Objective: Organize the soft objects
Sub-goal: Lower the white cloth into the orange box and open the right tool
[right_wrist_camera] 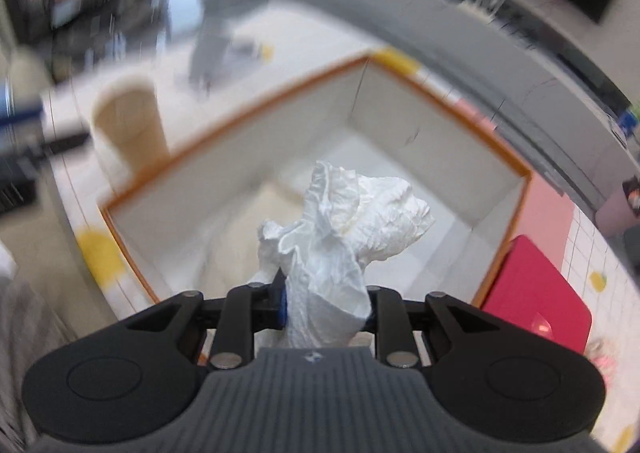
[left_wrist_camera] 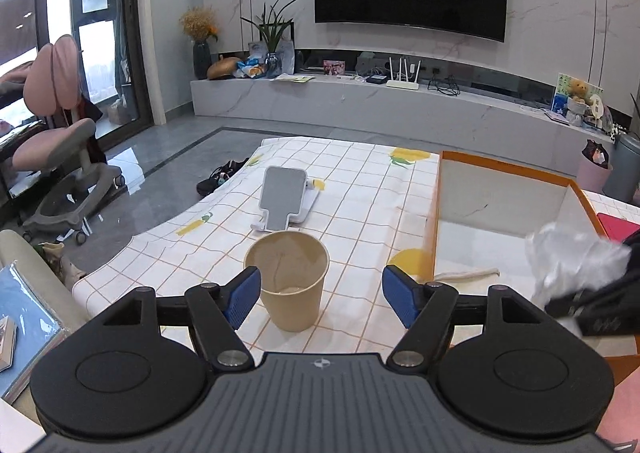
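Right tool (right_wrist_camera: pixel 326 307) pinches a crumpled tissue (right_wrist_camera: pixel 344 229) over the orange-rimmed box (right_wrist_camera: pixel 520 173); light, limp, best gripped by its bunched base; left tool (left_wrist_camera: pixel 320 295) gapes empty beside a paper cup (left_wrist_camera: pixel 290 285).

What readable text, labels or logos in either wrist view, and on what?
No text reads clearly in either view.
Small round emblem, no letters, on the left gripper body and on the right gripper body.
White tag beside the teddy bear: characters too small to read.
Embossed marking on the right gripper seen in the left view: blurred.
Crumpled tissue, orange-rimmed box, paper cup: no print visible.
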Available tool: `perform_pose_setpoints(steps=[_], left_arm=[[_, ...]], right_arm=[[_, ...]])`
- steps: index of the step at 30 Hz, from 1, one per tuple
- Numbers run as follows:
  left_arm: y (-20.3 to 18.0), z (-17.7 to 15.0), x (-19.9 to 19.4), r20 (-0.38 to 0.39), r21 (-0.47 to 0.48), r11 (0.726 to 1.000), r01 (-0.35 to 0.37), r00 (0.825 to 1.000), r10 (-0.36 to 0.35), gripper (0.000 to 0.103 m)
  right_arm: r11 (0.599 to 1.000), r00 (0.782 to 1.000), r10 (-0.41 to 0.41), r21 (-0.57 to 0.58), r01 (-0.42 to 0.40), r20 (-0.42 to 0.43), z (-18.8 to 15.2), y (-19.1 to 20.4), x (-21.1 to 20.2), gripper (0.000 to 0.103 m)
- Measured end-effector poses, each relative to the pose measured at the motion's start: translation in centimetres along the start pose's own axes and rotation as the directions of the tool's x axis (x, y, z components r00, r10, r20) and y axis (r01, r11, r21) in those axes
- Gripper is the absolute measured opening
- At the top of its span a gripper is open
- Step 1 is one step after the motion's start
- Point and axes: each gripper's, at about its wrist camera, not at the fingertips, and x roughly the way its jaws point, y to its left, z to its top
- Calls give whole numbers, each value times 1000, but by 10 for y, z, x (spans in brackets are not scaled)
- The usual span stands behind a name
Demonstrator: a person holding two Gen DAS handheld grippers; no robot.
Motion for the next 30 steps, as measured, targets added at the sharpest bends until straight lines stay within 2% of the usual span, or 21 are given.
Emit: perform_pose_setpoints(steps=[3, 6, 10, 12, 14, 15, 16, 18, 21, 22, 24, 25, 26, 29, 30], left_arm=[[1, -1, -1, 2, 4, 1000, 19, 1000, -19, 82], [-1, -3, 0, -8, 6, 999, 37, 999, -37, 82], [-3, -6, 0, -10, 23, 999, 41, 999, -41, 82], [-3, -6, 0, -11, 28, 999, 39, 999, -39, 82], [-2, -6, 0, -15, 22, 999, 37, 999, -36, 82], [-1, -6, 0, -15, 18, 999, 37, 999, -37, 82], [-1, -7, 0, -12, 15, 999, 37, 999, -37, 82], [0, -6, -1, -6, 17, 999, 37, 999, -37, 82], [-1, -6, -2, -7, 12, 999, 41, 999, -41, 82], [0, -6, -2, -9, 10, 999, 44, 999, -44, 82], [0, -6, -2, -9, 10, 999, 43, 999, -43, 82], [0, -6, -2, -9, 10, 999, 43, 999, -43, 82], [0, -6, -2, -10, 9, 999, 44, 999, -44, 82], [0, -6, -2, -15, 3, 999, 50, 999, -50, 82], [0, -6, -2, -16, 3, 999, 50, 999, -50, 82]], right_arm=[[999, 993, -7, -44, 2, -119, 2, 0, 22, 21], [999, 973, -14, -38, 6, -228, 3, -5, 44, 21], [997, 949, -71, -5, 73, -307, -3, -14, 67, 23], [996, 949, -81, 7, 87, -306, 0, -18, 71, 34], [996, 955, -81, 15, 89, -286, 2, -15, 69, 56], [996, 959, -86, 8, 92, -268, 3, -12, 65, 63], [994, 962, -108, -11, 108, -250, 4, -8, 60, 78], [984, 962, -174, -61, 165, -211, 4, -1, 50, 82], [980, 968, -191, -77, 181, -162, 9, -3, 29, 82], [982, 972, -187, -63, 180, -145, 11, -6, 22, 81], [987, 983, -157, -38, 154, -93, 10, -8, 10, 70], [992, 990, -127, -30, 126, -63, 9, -9, 4, 42], [996, 995, -87, -22, 86, -44, 9, -11, 2, 2], [996, 996, 63, 61, -59, -60, 11, -13, 13, 0], [994, 994, 80, 75, -75, -71, 12, -13, 20, 0]])
